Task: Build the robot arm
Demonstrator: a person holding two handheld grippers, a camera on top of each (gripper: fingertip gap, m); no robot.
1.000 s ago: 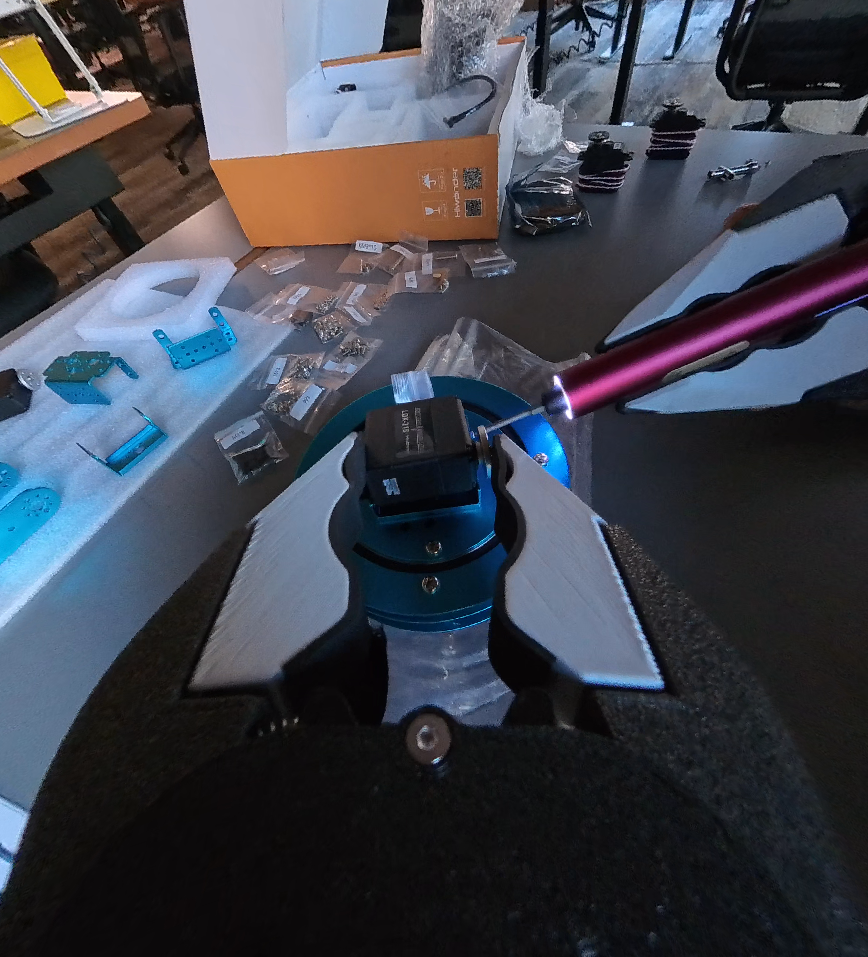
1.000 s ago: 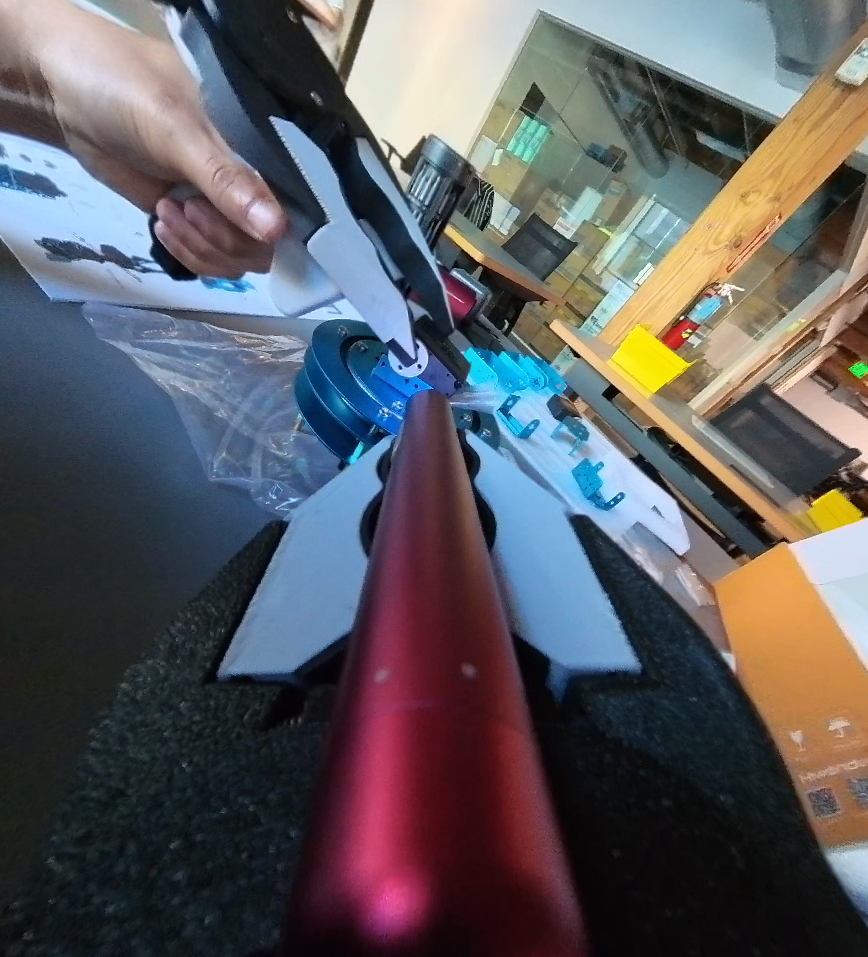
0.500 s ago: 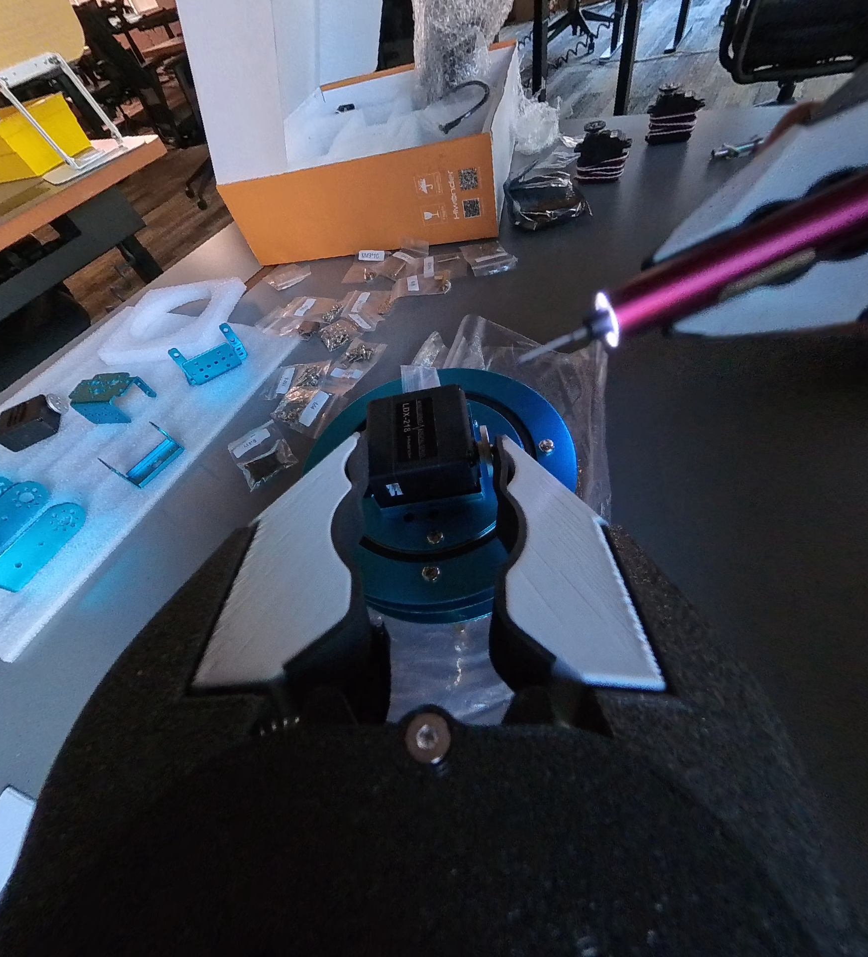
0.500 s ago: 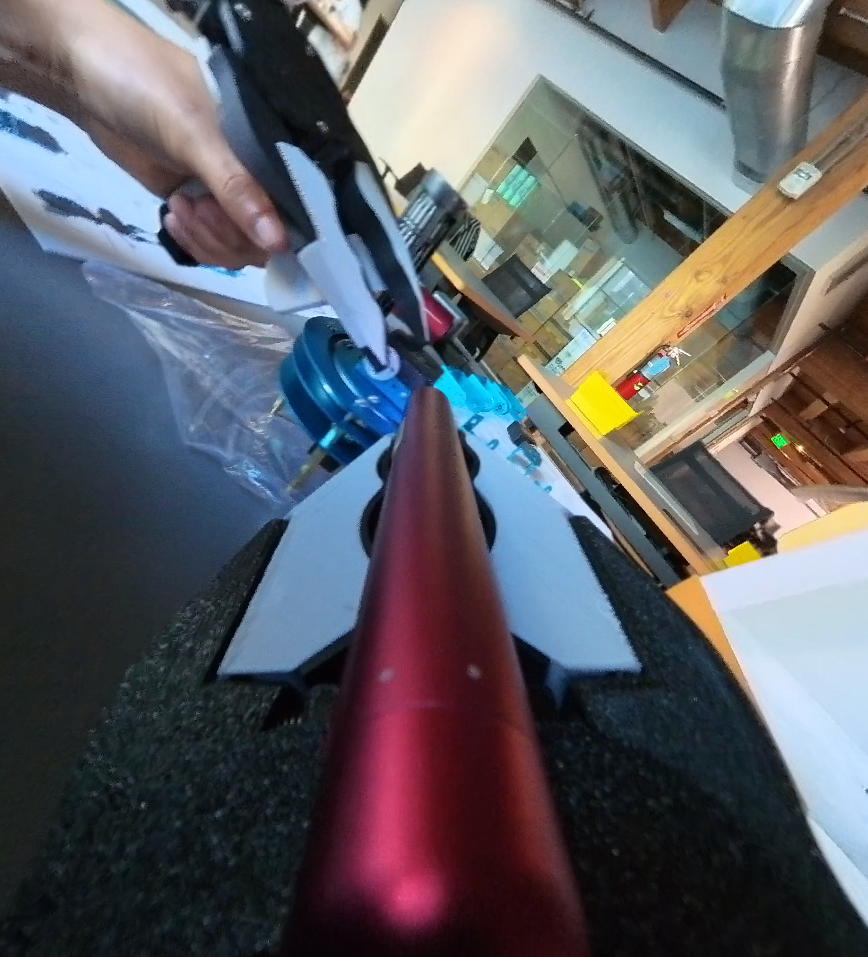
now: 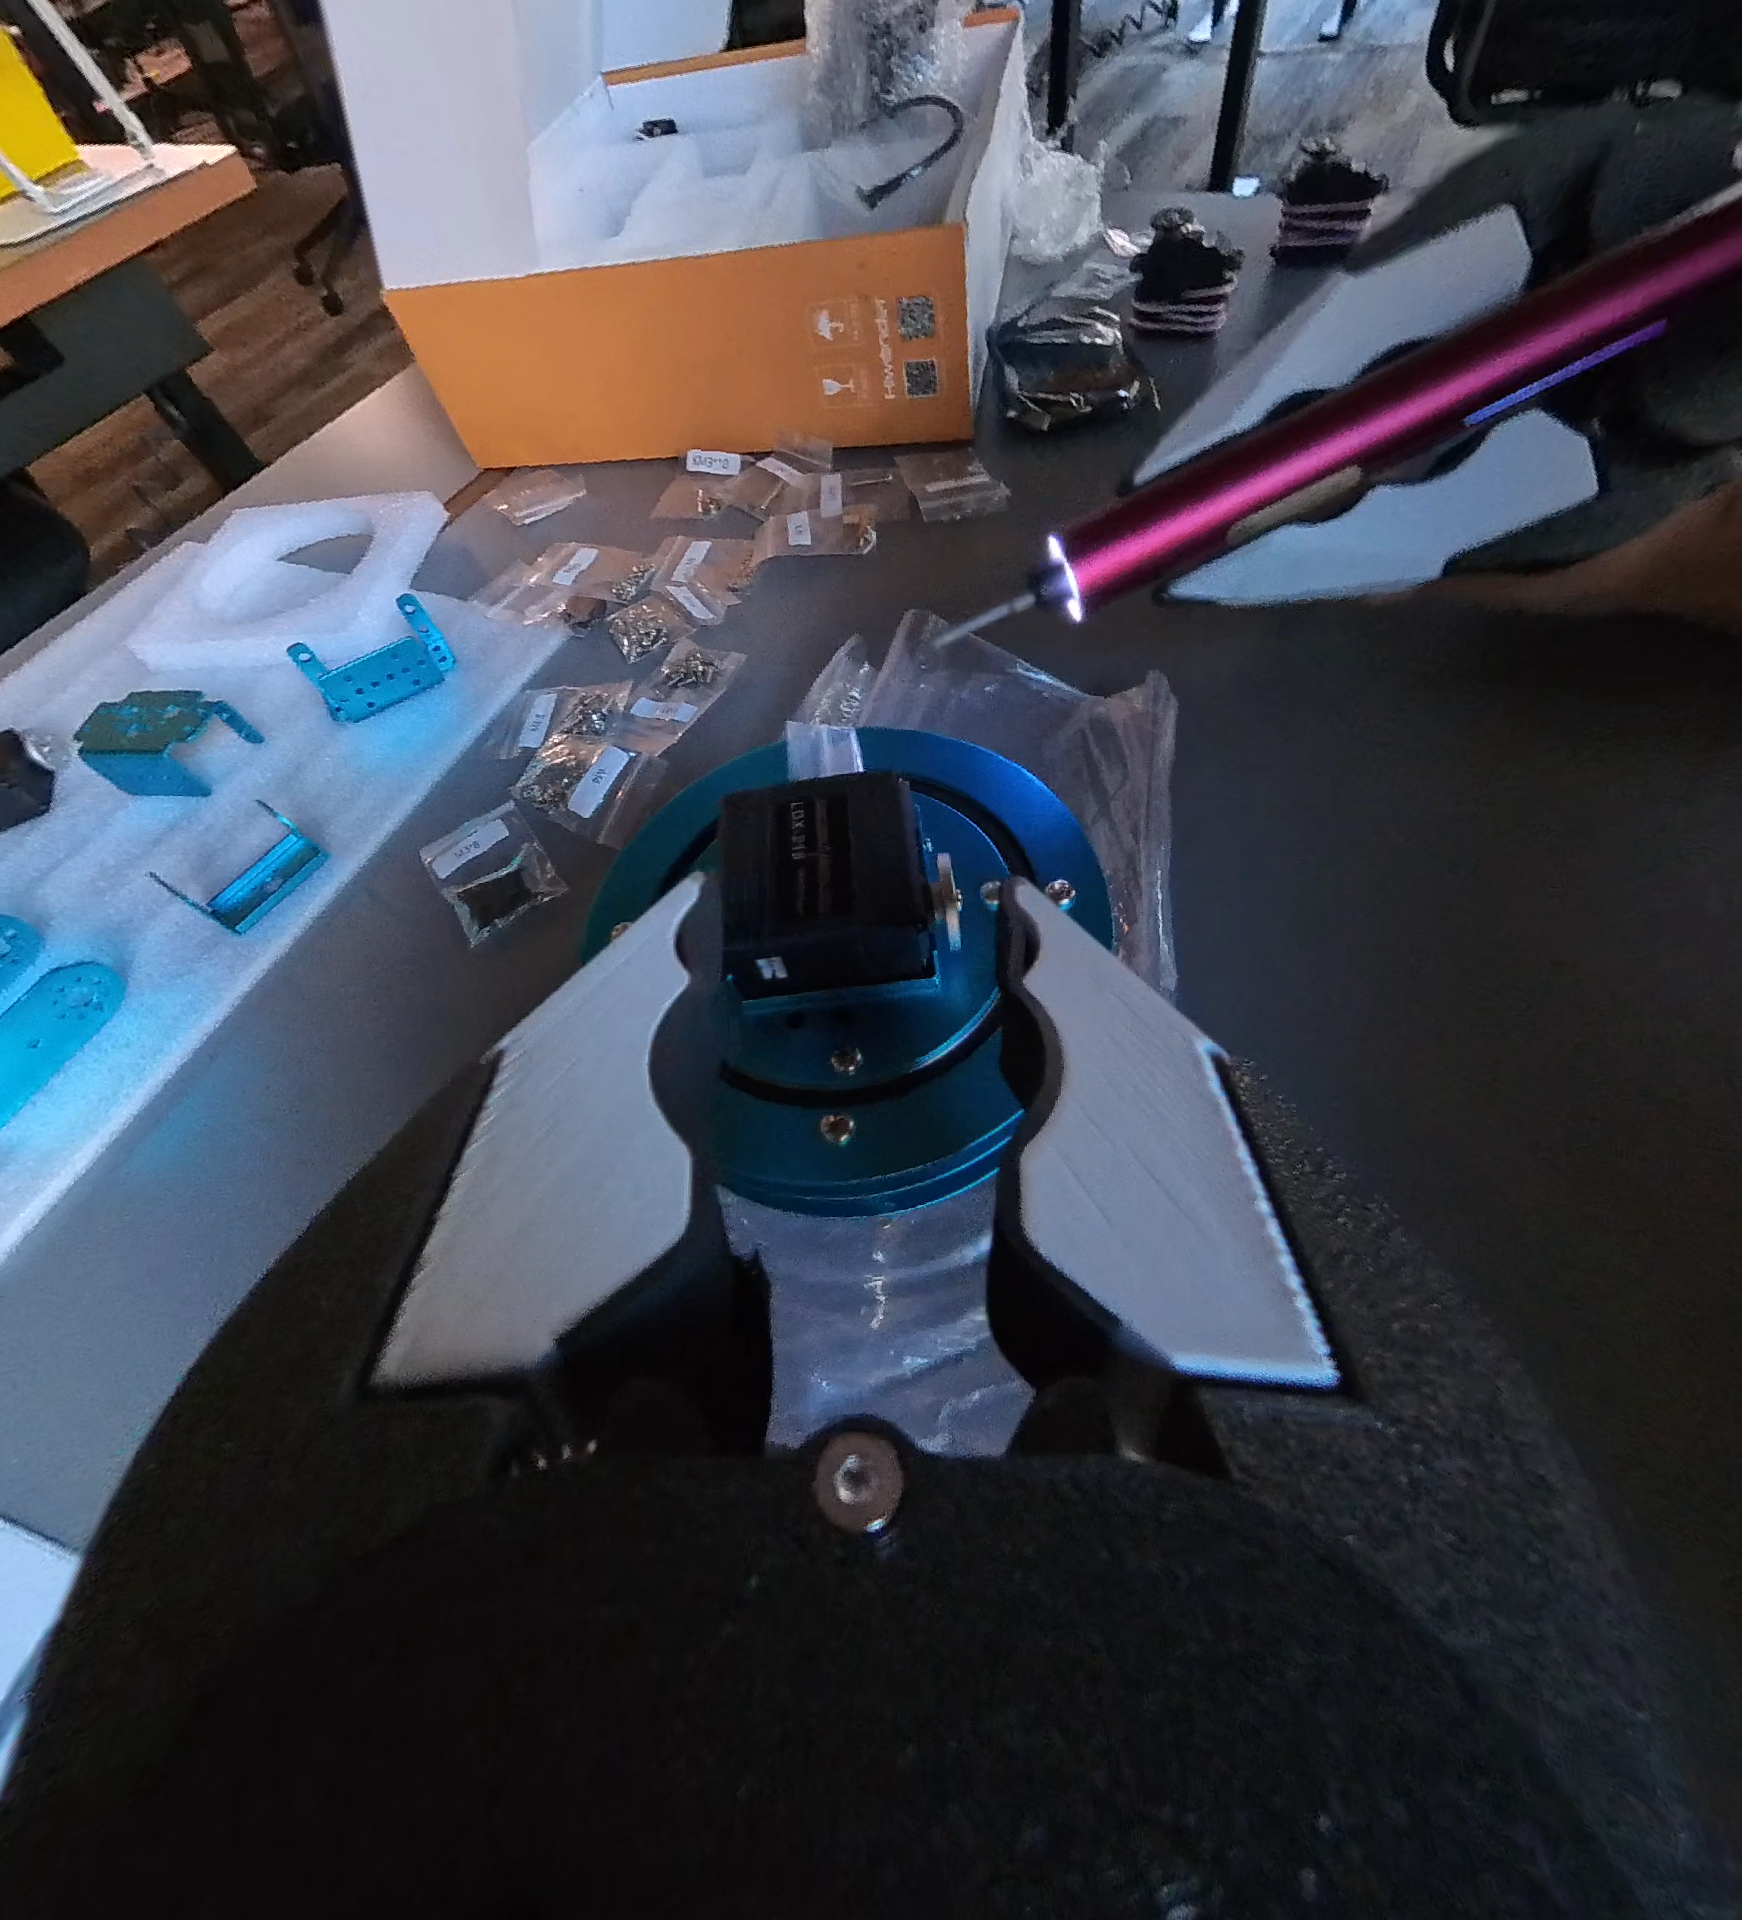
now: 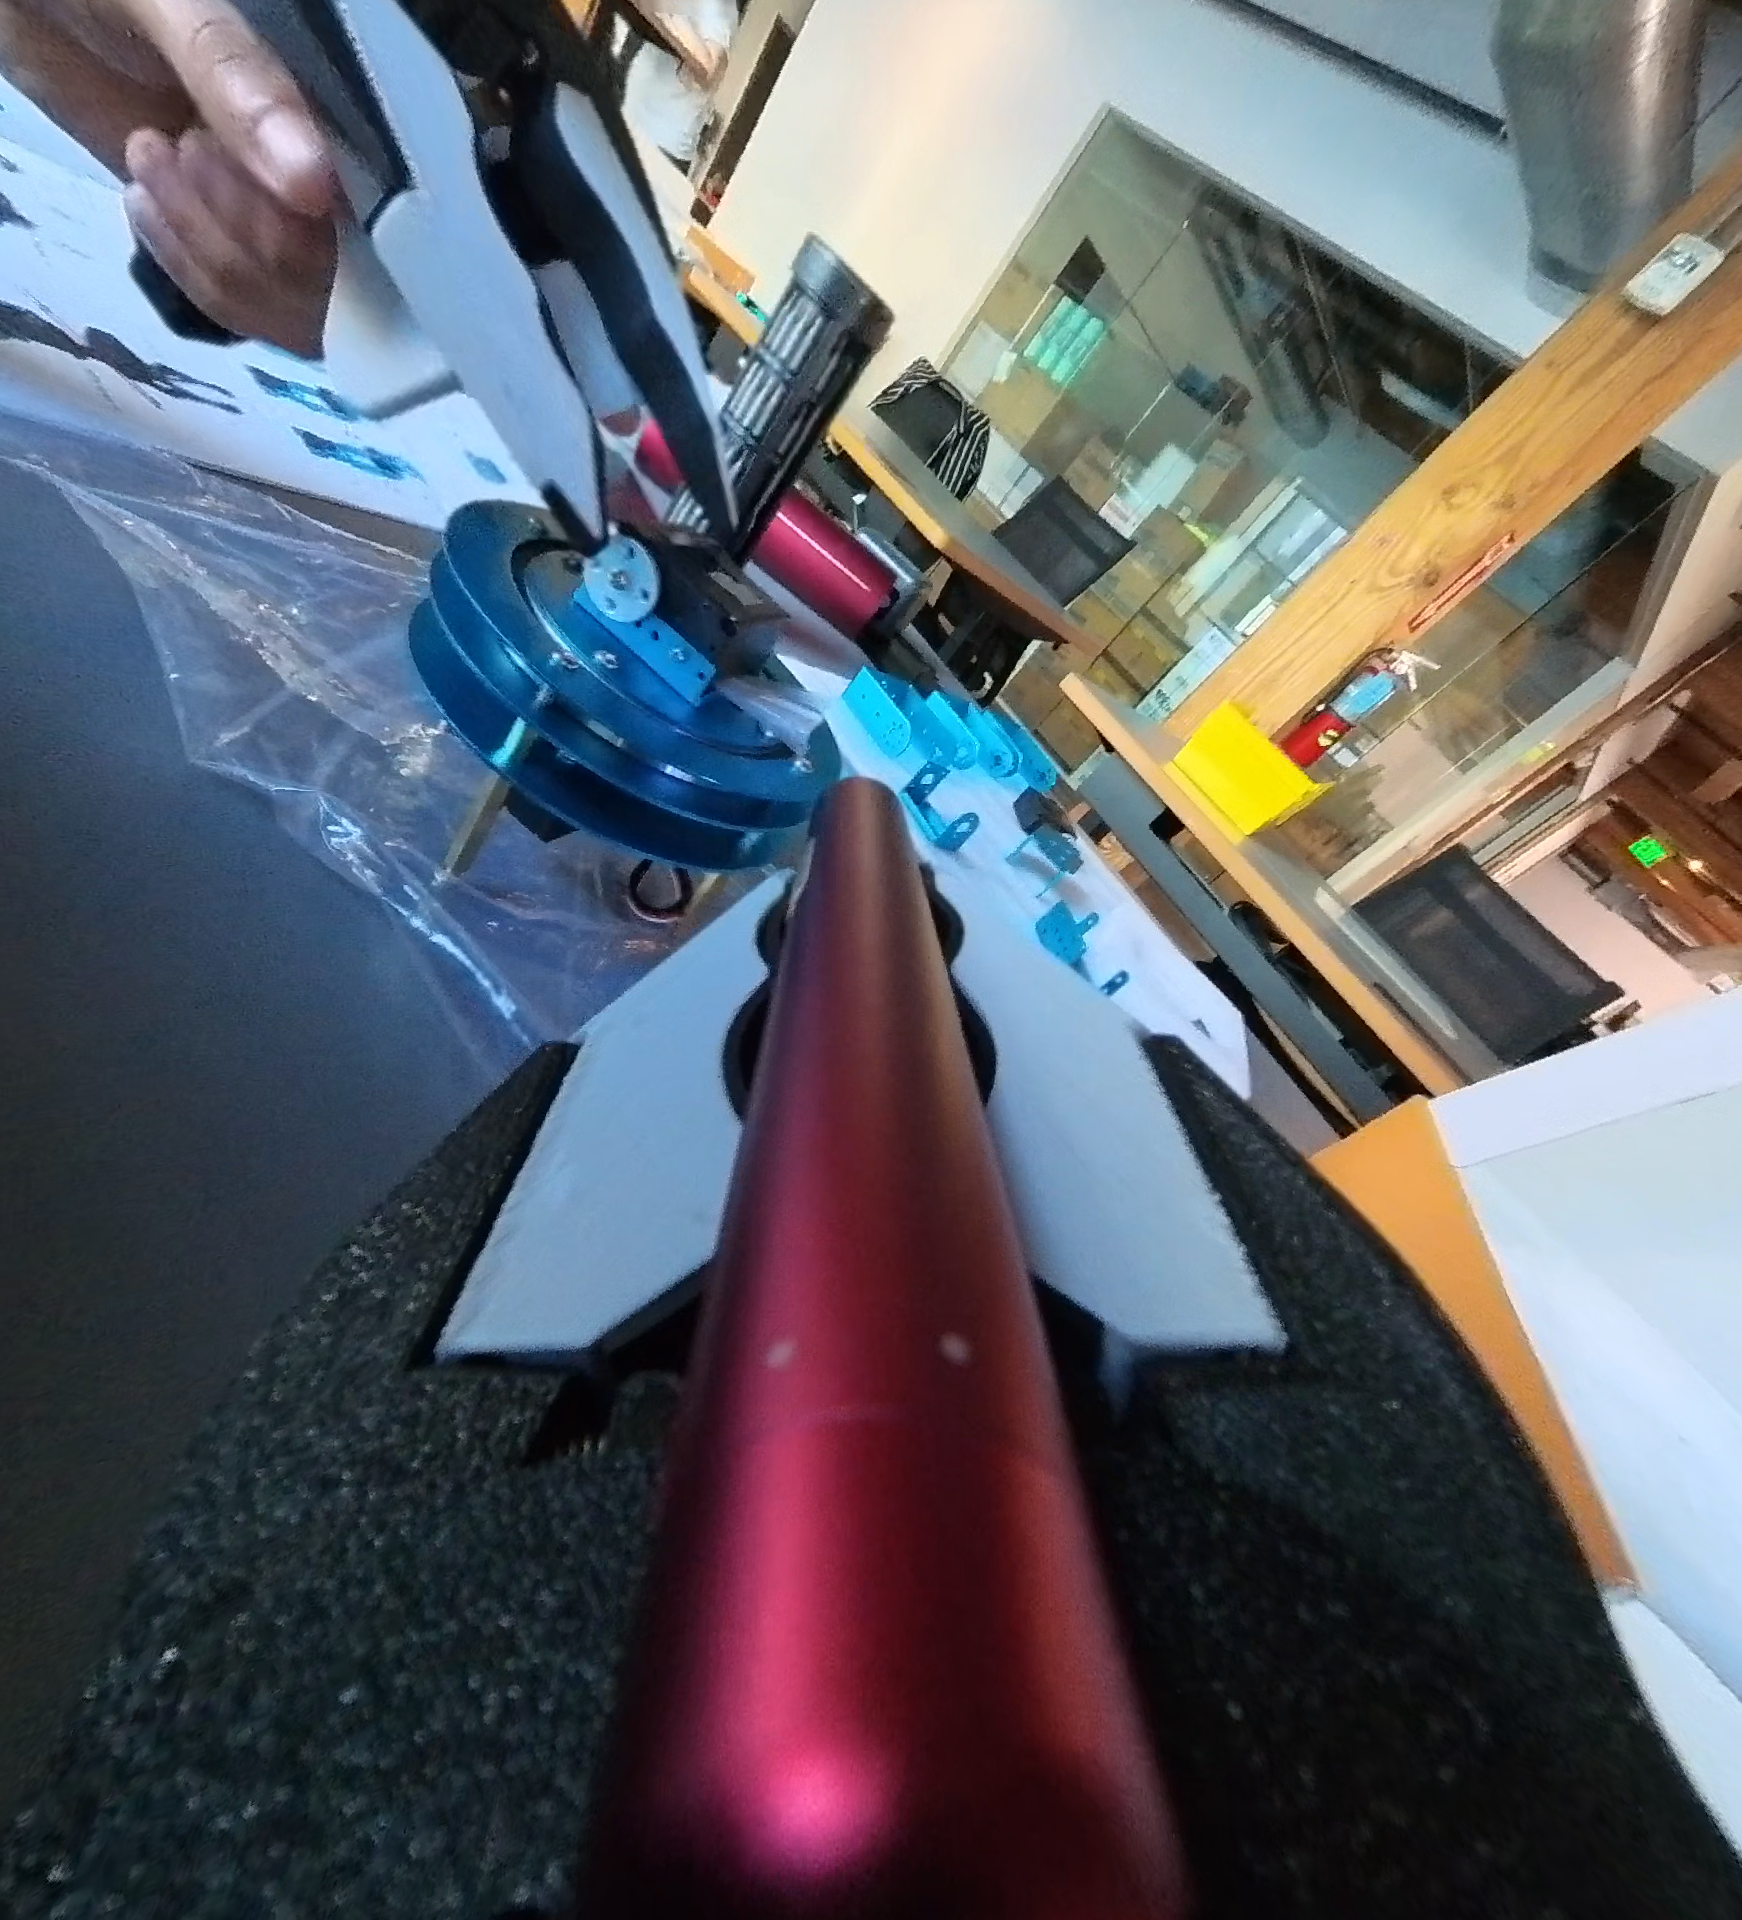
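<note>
A black servo [image 5: 815, 883] sits on a round blue base [image 5: 1054, 831] that rests on a clear plastic bag [image 5: 1085, 717]. My left gripper [image 5: 851, 894] straddles the servo, slightly open, with small gaps on both sides. It also shows in the right wrist view [image 6: 649, 530], held by a hand [image 6: 212, 177], one tip beside the servo's silver horn [image 6: 623, 587]. My right gripper [image 6: 862, 904] is shut on a red electric screwdriver [image 6: 846, 1351]. In the left wrist view the screwdriver [image 5: 1418, 395] hangs to the upper right with its end lit, its bit off the servo and above the bag.
An open orange and white box [image 5: 690, 343] stands behind. A white foam sheet [image 5: 171, 966] at left carries several blue brackets. Small bags of screws [image 5: 638, 644] lie between them. Two wire-wrapped servos [image 5: 1189, 281] sit at the back right. A printed sheet [image 6: 15, 312] lies beyond the base.
The screwdriver bit was at the servo's horn; it has pulled back up and right, away from the servo. My left jaws have widened a little off the servo.
</note>
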